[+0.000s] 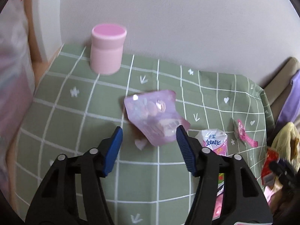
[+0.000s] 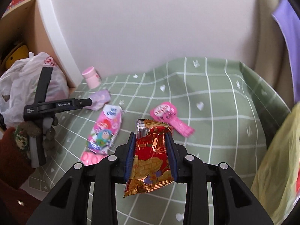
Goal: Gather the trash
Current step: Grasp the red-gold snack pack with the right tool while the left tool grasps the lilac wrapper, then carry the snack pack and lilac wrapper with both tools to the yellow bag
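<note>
Right gripper (image 2: 152, 155) clamped on red foil snack wrapper (image 2: 150, 159): light, crinkly, slippery. Left gripper (image 1: 149, 144) half open, gripping nothing, over lilac pouch (image 1: 153, 115), near side of pink jar (image 1: 106, 48); limp film, best pinched at 1 edge.

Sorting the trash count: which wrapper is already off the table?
The red-gold foil wrapper, pinched in the right gripper; the others lie on the green cloth.

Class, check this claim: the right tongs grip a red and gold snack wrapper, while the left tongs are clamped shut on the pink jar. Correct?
Not quite. The right tongs do grip the red and gold snack wrapper, but the left tongs are open over a purple packet; the pink jar stands apart, as the left wrist view shows.
</note>
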